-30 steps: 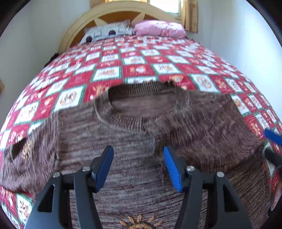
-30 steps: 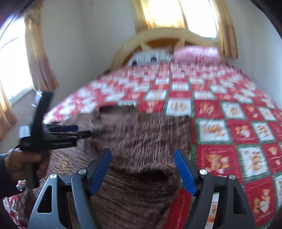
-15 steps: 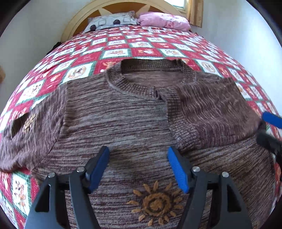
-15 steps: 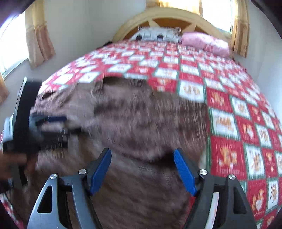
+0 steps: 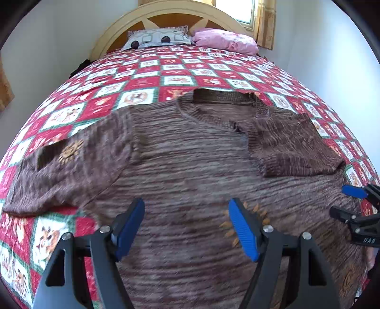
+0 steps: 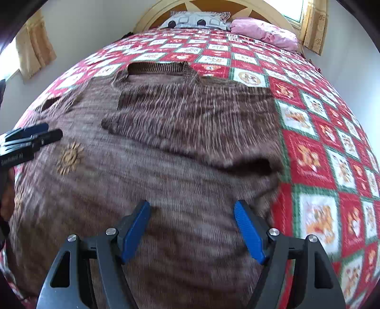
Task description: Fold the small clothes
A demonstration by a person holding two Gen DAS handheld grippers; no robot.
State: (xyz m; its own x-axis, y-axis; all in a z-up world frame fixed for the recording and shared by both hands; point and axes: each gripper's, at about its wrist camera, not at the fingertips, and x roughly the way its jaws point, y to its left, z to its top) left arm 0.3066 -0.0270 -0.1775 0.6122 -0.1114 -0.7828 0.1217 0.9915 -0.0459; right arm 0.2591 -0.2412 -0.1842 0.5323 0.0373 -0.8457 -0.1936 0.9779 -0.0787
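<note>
Red-and-white patchwork covered the bed (image 5: 180, 78), with two pillows (image 5: 156, 38) up against the curved headboard (image 5: 171, 14) at the far end and pale walls on both sides. On the near part of that bedspread lay the brown sweater (image 5: 185, 161), chest up, neck opening toward the far end. Its right sleeve (image 5: 292, 147) was already folded in across the chest; its left sleeve (image 5: 68, 166) stretched out flat to the left, not yet folded.

I had the left gripper (image 5: 187, 228) hovering over the lower chest, beside the small sun motif (image 5: 237, 221). Its jaws had just been opening and stood apart, with knit below them but nothing pinched. The right gripper (image 6: 192, 228) hung over the near right part of the sweater, close to its right edge — jaws equally wide, empty, pads clear of the cloth as far as I could tell through the blur.

I judged the task to be between folds: one sleeve done, both grippers free. The next move, as I read it, called for carrying the left gripper out to the left sleeve's cuff, closing on a single layer, and laying it across the chest to mirror the right one — low and slow, so the folded sleeve did not drag loose. After that the hem would need bringing up toward the collar.
</note>
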